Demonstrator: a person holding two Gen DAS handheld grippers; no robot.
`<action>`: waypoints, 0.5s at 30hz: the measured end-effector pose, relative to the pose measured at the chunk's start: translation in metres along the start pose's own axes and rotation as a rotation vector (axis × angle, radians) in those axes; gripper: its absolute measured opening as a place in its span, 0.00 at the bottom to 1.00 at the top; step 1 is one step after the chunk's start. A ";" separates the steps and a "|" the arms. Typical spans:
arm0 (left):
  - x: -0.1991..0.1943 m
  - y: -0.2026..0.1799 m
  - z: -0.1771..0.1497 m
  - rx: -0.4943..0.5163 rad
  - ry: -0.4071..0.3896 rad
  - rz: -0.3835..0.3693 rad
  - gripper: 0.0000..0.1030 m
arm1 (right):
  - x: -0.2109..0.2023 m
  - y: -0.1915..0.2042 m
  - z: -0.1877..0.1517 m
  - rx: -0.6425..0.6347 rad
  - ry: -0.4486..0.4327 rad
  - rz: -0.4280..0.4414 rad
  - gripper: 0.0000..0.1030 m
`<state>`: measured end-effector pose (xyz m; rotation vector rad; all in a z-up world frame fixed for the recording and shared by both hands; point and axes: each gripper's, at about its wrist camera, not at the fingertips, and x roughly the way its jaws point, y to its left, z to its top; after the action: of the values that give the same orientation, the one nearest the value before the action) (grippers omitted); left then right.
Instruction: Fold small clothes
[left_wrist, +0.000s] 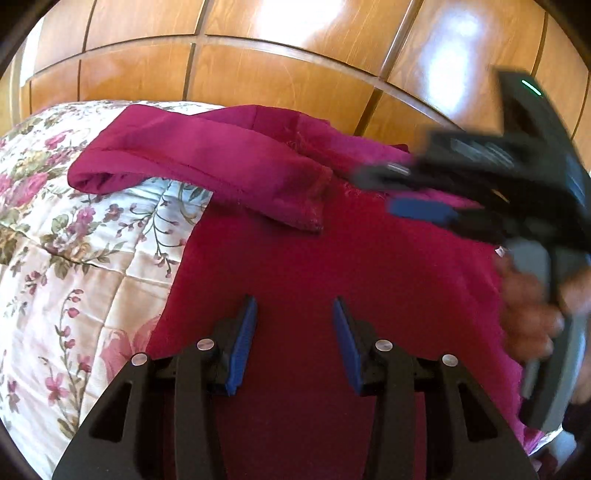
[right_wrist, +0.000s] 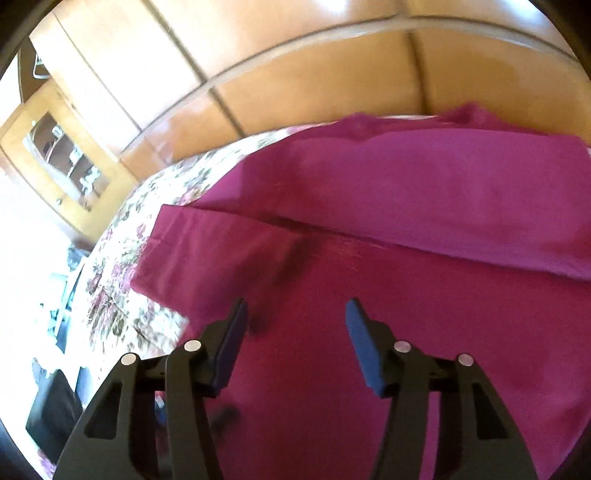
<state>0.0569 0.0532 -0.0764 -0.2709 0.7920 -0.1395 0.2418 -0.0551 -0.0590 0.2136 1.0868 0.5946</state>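
A magenta garment (left_wrist: 332, 273) lies spread on a floral quilt (left_wrist: 74, 266), with a sleeve (left_wrist: 221, 166) folded across its far part. My left gripper (left_wrist: 295, 306) hovers over the garment's flat body, open, with nothing between its blue pads. My right gripper (left_wrist: 391, 192) shows blurred at the right of the left wrist view, over the garment's far right part, held by a hand (left_wrist: 528, 306). In the right wrist view the right gripper (right_wrist: 297, 306) stands open above the garment (right_wrist: 406, 314), nothing between its fingers; a folded layer (right_wrist: 406, 192) lies beyond.
Glossy wooden wardrobe panels (left_wrist: 277, 74) rise right behind the bed. The quilt (right_wrist: 122, 266) drops off at the left, where a glass-fronted cabinet (right_wrist: 62, 158) and a dark object (right_wrist: 51, 406) stand on the bright floor.
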 end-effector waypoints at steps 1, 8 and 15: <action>0.000 0.001 0.000 -0.001 -0.004 -0.004 0.41 | 0.011 0.003 0.003 0.005 0.020 -0.003 0.53; -0.001 0.006 -0.007 -0.020 -0.023 -0.033 0.41 | 0.045 0.028 0.014 -0.088 0.058 -0.143 0.08; -0.002 0.010 -0.009 -0.017 -0.024 -0.030 0.41 | -0.046 0.041 0.050 -0.124 -0.177 -0.096 0.01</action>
<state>0.0498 0.0619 -0.0841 -0.2998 0.7658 -0.1579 0.2558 -0.0404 0.0180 0.1040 0.8808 0.5442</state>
